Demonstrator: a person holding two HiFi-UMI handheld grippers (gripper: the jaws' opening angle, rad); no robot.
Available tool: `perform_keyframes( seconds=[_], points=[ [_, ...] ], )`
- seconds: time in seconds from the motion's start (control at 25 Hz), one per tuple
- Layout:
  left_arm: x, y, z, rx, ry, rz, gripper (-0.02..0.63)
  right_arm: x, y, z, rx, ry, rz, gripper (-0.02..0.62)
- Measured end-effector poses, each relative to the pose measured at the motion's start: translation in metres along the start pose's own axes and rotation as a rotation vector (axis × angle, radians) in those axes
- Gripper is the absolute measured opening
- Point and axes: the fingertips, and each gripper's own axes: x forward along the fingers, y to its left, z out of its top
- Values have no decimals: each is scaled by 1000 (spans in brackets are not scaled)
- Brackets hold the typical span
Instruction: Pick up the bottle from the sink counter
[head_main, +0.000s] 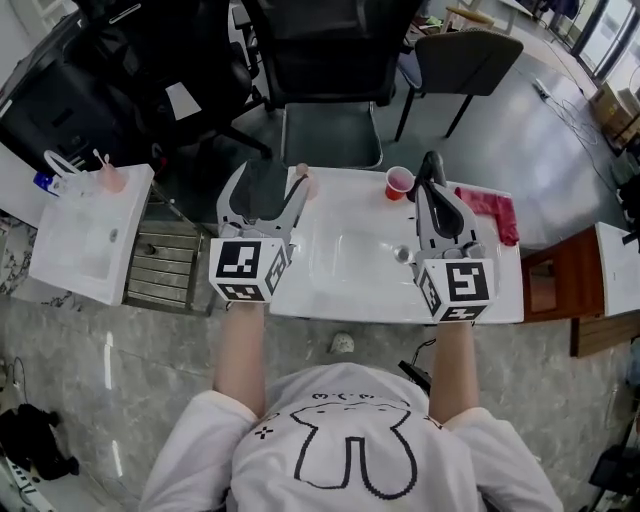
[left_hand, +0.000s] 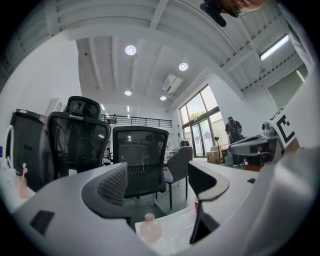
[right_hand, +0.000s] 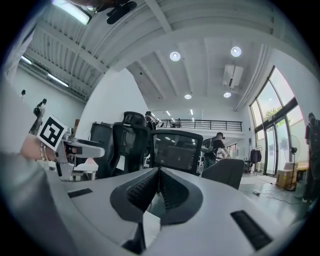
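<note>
Your left gripper (head_main: 265, 192) is held over the far left corner of the sink counter (head_main: 370, 305) with its fingers spread wide and nothing pinched. The bottle (head_main: 306, 183), pale pink, stands upright at the far edge of the counter near that corner. In the left gripper view it appears low in the gap between the two fingers, and neither pad presses on it. Your right gripper (head_main: 431, 170) is over the right part of the counter, its fingers pressed together on nothing. A red cup (head_main: 398, 183) stands at the far edge just beside the right gripper's tip. A red cloth (head_main: 492, 212) lies at the far right corner.
</note>
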Motion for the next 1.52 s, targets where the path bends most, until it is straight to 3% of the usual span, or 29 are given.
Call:
perform_keyframes(
  seconds=[0.24, 0.48, 0.8, 1.52],
  points=[
    [22, 7, -19, -14, 39, 5, 439, 23, -2, -9, 6, 13, 27, 29],
    [37, 17, -47, -4, 85, -2, 440, 36, 2, -29, 24, 57, 24, 29],
    [52, 23, -101, -5, 156, -71, 439, 51, 15, -64, 57, 142, 7, 29],
    [98, 24, -234, -53, 400, -199, 439, 70, 32, -128, 153, 273, -84, 29]
  ],
)
